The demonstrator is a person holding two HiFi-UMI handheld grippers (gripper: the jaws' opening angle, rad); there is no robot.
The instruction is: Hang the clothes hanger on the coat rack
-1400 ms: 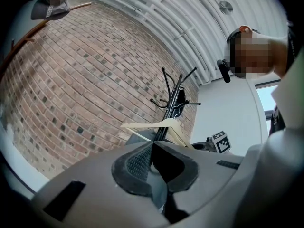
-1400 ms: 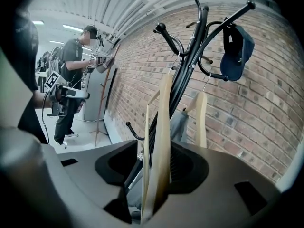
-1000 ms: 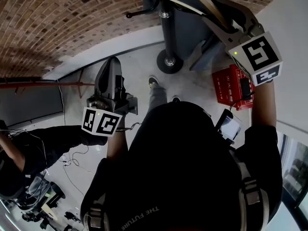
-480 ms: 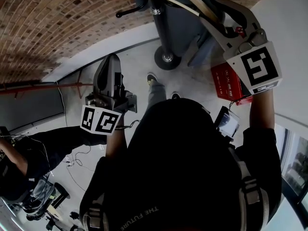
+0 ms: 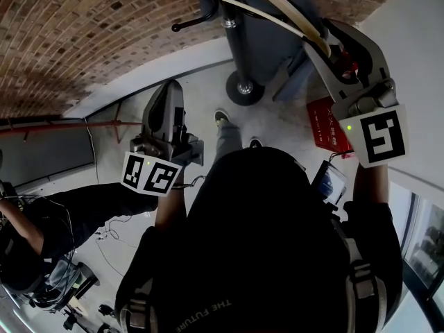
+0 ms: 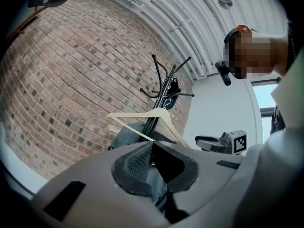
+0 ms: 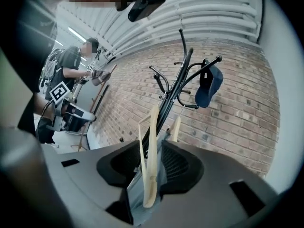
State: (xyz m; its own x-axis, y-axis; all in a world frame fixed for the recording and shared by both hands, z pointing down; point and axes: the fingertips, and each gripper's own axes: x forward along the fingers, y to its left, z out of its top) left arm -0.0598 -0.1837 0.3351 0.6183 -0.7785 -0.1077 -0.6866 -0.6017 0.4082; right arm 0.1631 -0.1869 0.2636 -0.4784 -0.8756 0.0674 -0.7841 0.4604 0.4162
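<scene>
A pale wooden clothes hanger point(image 5: 229, 4) sticks out from my right gripper point(image 5: 331, 37) toward the black coat rack point(image 5: 236, 40). In the right gripper view one end of the hanger point(image 7: 152, 160) stands between the pads, and the jaws are closing on it. Its metal hook reaches up close to a lower peg of the rack point(image 7: 178, 87); I cannot tell whether it rests on the peg. My left gripper point(image 5: 170, 89) hangs lower at the left, shut and empty. From the left gripper point(image 6: 153, 146) I see the hanger point(image 6: 164, 120) in front of the rack point(image 6: 164, 82).
A blue cap point(image 7: 209, 87) hangs on an upper peg. A red box point(image 5: 326, 116) lies on the floor right of the rack's round base point(image 5: 244, 87). A brick wall point(image 5: 83, 33) curves behind. Another person point(image 5: 41, 214) and cables are at the lower left.
My right gripper has shifted right and nearer the head camera, still with the hanger's end in its jaws. The left gripper has hardly moved.
</scene>
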